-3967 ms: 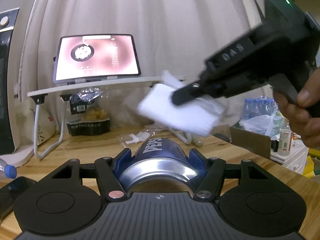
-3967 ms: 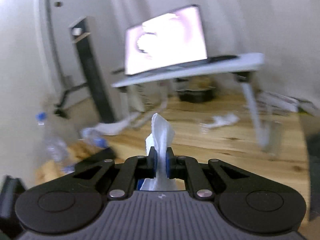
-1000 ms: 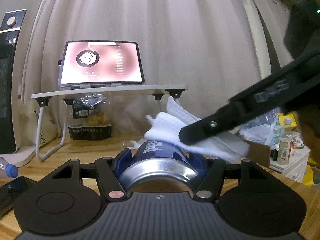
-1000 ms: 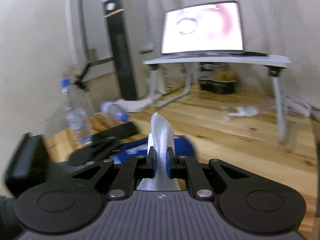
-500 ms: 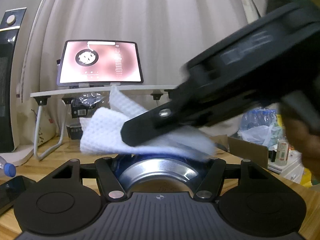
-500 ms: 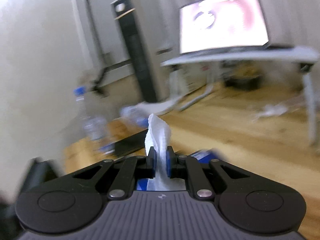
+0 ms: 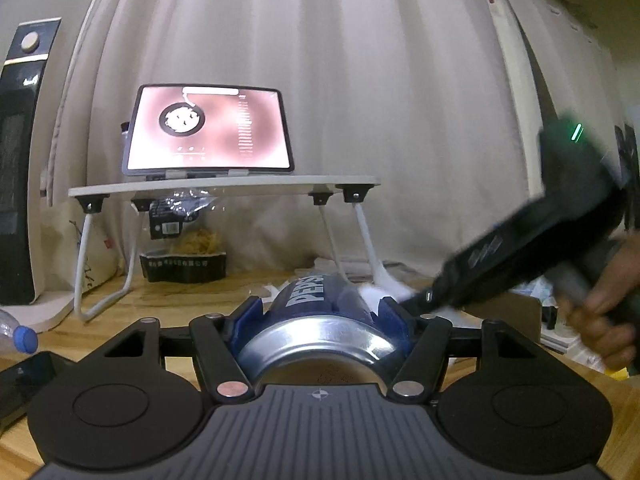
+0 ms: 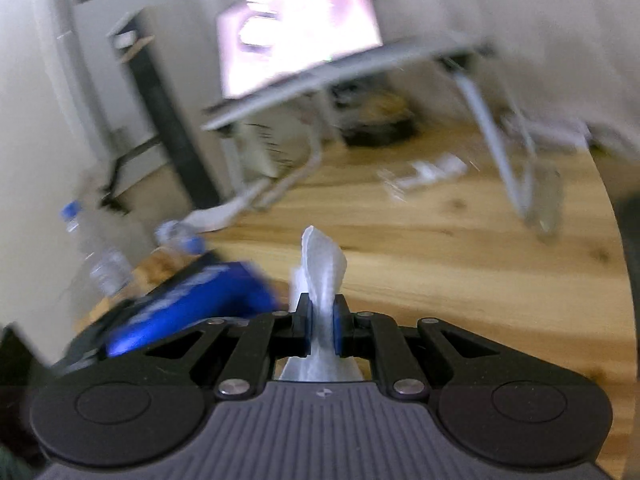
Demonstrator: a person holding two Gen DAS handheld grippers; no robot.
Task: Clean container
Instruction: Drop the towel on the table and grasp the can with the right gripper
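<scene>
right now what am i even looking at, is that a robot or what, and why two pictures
No robot: a person holds a hand-held claw in each hand, and each claw carries a wide-angle camera looking out along its two fingers. That gives two pictures of one moment.

The left wrist view shows the left claw shut on a blue Pepsi can lying on its side. At the right of that picture, the person's hand brings in the other claw.

The right wrist view shows the right claw shut on a white cloth, with the can to its left, blurred by motion.

On the wooden table stand a tablet on a small white stand, a snack bag under it, and water bottles at the left.
</scene>
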